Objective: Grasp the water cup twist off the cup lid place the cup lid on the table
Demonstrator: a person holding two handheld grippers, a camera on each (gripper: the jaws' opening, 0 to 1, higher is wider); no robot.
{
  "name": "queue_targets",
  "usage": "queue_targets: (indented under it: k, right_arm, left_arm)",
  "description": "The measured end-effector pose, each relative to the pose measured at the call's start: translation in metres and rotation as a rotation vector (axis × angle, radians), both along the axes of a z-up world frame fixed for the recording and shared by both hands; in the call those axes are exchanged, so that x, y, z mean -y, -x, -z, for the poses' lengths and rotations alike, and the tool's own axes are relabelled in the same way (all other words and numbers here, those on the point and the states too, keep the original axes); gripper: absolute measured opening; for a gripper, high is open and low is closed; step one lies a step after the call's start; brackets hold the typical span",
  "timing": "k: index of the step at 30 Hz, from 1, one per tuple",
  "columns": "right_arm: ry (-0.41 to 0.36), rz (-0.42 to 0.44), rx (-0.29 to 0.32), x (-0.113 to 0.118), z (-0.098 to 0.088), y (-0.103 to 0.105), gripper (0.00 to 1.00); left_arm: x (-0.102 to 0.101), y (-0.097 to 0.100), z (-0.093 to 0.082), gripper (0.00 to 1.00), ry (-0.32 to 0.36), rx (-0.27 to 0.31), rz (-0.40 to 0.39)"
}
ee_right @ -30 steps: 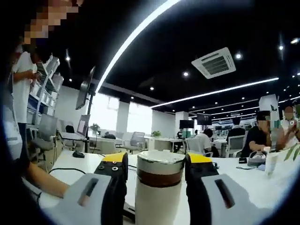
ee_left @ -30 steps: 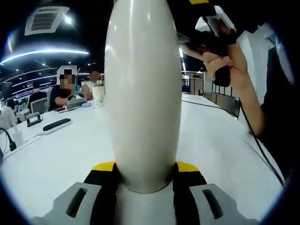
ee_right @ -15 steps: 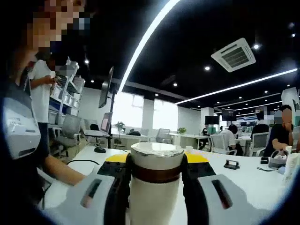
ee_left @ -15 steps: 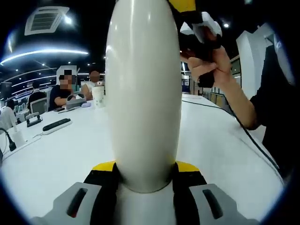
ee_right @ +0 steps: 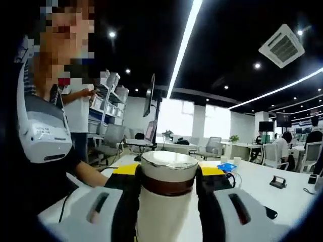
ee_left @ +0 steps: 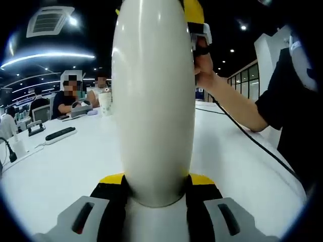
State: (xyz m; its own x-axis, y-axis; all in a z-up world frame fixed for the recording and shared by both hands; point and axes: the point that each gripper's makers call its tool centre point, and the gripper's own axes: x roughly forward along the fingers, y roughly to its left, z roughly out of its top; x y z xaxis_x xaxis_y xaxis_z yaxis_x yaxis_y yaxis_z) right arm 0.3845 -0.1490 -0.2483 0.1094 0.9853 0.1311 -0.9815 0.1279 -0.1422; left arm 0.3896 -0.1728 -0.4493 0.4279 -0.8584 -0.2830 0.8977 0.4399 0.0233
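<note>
Two tongs engaged on one water cup (ee_left: 154, 101). Left gripper view: left tongs (ee_left: 155, 194) pinch the white cup body low down, yellow-tipped black jaws pressed against both sides; cup stands upright above the white table (ee_left: 60, 166), top out of frame. Right of cup's upper part, right tongs' yellow tip and a person's hand (ee_left: 203, 68) close against the cup; forearm and dark sleeve run off to the right, black cable trailing below the arm over the table.

Right gripper view: right tongs (ee_right: 166, 179) clamped on the cup's top end, jaws touching both sides of the cup lid (ee_right: 169, 164) at the brown band; lid is silver-topped and sits on the cup, white body below it. Person close on the left of the cup, wearing a white device (ee_right: 43, 131) on a strap; small print on its lower edge, too small to read.

No brand or label legible on cup or lid.

Left of cup in left gripper view: power strip (ee_left: 60, 134) on table, paper cup (ee_left: 106, 103) further back, seated people beyond. Ceiling: strip lights, AC vent (ee_left: 48, 21). Right gripper view, behind cup: monitor on stand (ee_right: 151, 98), office chairs, more white tables, windows.
</note>
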Motion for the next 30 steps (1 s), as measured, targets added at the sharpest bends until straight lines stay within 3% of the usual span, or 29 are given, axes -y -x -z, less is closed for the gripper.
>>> queue_targets:
  k: [4,5,7,9,11,13,14,15,17,19,22,28,30]
  right_arm:
    - [-0.033,0.176,-0.046,0.011,-0.009,0.001,0.58]
    - [-0.072,0.24,-0.019,0.019,-0.016,0.003,0.58]
    - [-0.183,0.36,-0.03,0.035,-0.029,0.011,0.56]
    - [-0.255,0.405,-0.008,0.042,-0.039,0.027,0.51]
    - [-0.224,0.446,0.04,0.039,-0.04,0.032,0.49]
    - [-0.16,0.519,0.03,0.039,-0.034,0.028,0.49]
    - [-0.152,0.555,0.068,0.039,-0.035,0.027,0.49]
    - [-0.15,0.589,0.06,0.039,-0.034,0.024,0.49]
    - [-0.17,0.591,0.027,0.033,-0.032,0.021,0.49]
    - [-0.154,0.595,-0.045,0.029,-0.022,0.015,0.48]
    - [-0.123,0.61,-0.032,0.025,-0.014,0.006,0.48]
    - [-0.132,0.568,-0.041,0.016,-0.01,0.005,0.42]
    - [-0.129,0.523,-0.047,0.009,-0.011,0.01,0.42]
  left_arm:
    - [0.001,0.0,0.0,0.47,-0.001,0.001,0.0]
    - [0.001,0.0,0.0,0.47,0.0,0.001,0.0]
    - [0.001,0.0,0.0,0.47,-0.001,0.002,0.0]
    - [0.0,-0.001,0.0,0.47,-0.001,0.002,0.0]
    - [-0.001,-0.001,0.001,0.47,-0.001,0.002,0.0]
    - [-0.001,-0.002,0.001,0.47,-0.001,0.002,-0.002]
    - [-0.002,-0.003,0.001,0.47,-0.002,0.002,-0.003]
    - [-0.002,-0.003,0.001,0.47,-0.001,0.002,-0.002]
    - [-0.002,-0.003,0.001,0.47,-0.001,0.001,-0.001]
    - [-0.002,-0.003,0.002,0.47,-0.001,0.001,0.002]
    - [-0.002,-0.003,0.002,0.46,-0.001,0.0,0.008]
    - [-0.002,0.003,0.001,0.46,0.0,-0.003,0.023]
    - [-0.009,0.005,0.005,0.46,0.006,-0.017,0.063]
